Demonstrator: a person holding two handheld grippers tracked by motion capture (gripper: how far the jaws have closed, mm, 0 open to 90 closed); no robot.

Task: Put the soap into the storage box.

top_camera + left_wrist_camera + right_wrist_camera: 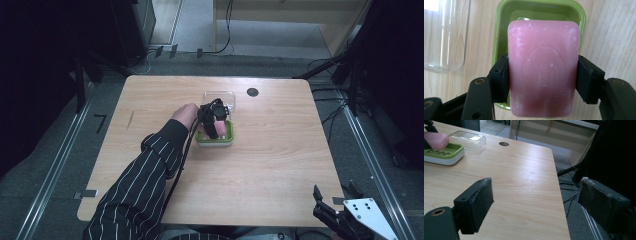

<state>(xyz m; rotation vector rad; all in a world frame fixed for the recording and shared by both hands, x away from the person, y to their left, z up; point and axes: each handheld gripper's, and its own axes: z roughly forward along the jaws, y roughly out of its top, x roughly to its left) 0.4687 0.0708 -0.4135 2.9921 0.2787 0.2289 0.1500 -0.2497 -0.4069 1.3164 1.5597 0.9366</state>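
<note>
Your left gripper (541, 82) sits nearest the lens in the left gripper view, its two black jaws pressed against the long sides of the pink soap bar (543, 67), one pad on each flank at about mid-length. Behind the bar is the green soap dish (499, 37), and the bar is over the dish's hollow; whether its underside is touching the dish or just clear of it is hard to say from this angle. To the left of the dish the clear plastic lid (444, 37) lies on the wooden table (606, 37).

Treat the bar as stiff but slick: a hard, fairly dense block with rounded edges and a waxy skin showing white scuffs. Flat sides give the pads their best purchase, so the present mid-length hold looks right to me; gripping nearer a rounded corner would likely let it squirt out. Squeeze firmly, not hard, since pads may dent the surface.

Over at the near right corner of the table, your right gripper (345, 212) holds nothing, jaws spread wide.
</note>
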